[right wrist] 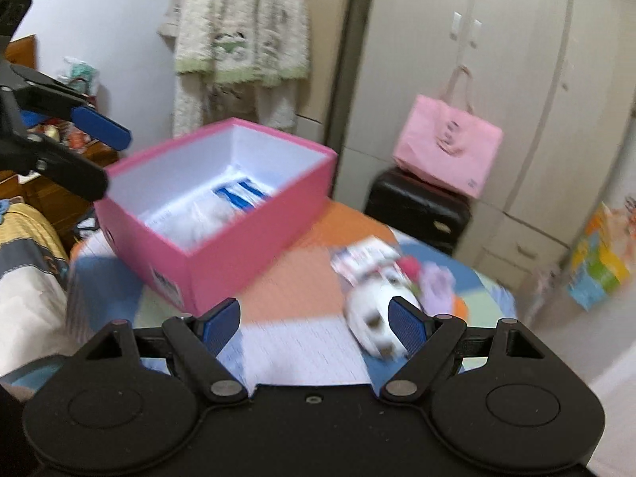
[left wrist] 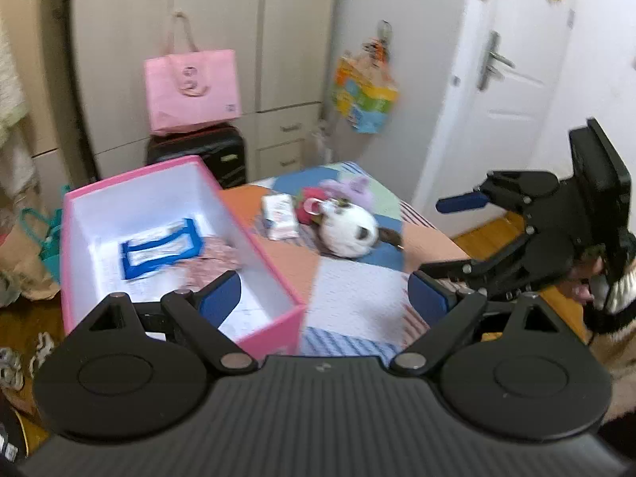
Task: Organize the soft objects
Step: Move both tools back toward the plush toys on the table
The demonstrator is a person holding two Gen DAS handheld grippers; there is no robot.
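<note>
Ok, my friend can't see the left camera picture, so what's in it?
An open left gripper hovers over a patchwork table beside an open pink box holding a blue-edged pouch. Farther back lie a white spotted plush, a tissue pack and pink and purple soft toys.

One pink box [left wrist: 274,328], two plush toys [left wrist: 348,230], one tissue pack [left wrist: 280,214].

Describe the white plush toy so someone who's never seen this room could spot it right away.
Start at the open pink box on the patchwork-covered table. Right of it lies a small heap of soft things, and the white plush toy is the round one at the heap's near edge. Its dark patches set it apart from the lilac plush, the red item and the flat tissue pack beside it.
</note>
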